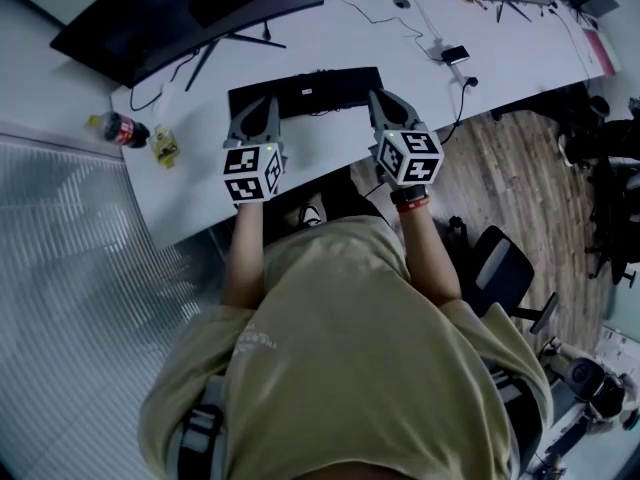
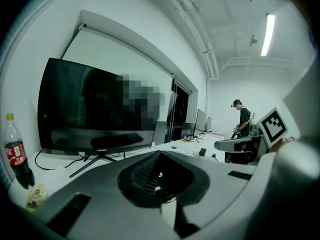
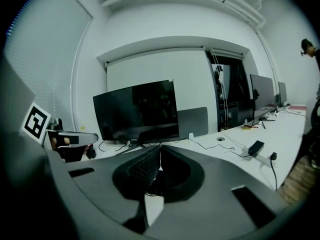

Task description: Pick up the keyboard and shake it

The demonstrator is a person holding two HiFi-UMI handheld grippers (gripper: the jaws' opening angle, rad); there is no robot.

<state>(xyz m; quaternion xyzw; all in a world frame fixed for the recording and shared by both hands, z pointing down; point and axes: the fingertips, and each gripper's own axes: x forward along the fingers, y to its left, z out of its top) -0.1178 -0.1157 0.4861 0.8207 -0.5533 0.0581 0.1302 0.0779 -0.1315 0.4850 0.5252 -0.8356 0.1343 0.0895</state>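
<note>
Left gripper: clenched. The jaws meet at the tips, and I see nothing pinched between them in the left gripper view.
Right gripper: the same. It is clamped tip to tip, and nothing shows between the jaws.

Keyboard: black, lying flat on the white surface. It sits close to the front edge, just in front of the monitor.
In the head view both grippers reach over it from the near side. The left tips are over its left part and the right tips are at its right end. I can't tell from that view whether the tips touch it. Neither gripper view shows the keyboard clearly, because the jaw bodies cover that area.

Both grippers point across the surface toward the monitor and are tilted slightly down. Each gripper view shows the other gripper's marker cube off to the side.

Other things on the surface:
- A cola bottle stands upright at the left end, with a small yellow packet just beside it.
- A black power brick with its cable sits well to the right of the keyboard.

An office chair stands on the wood floor to the person's right. A second person stands in the background, far down the room.
</note>
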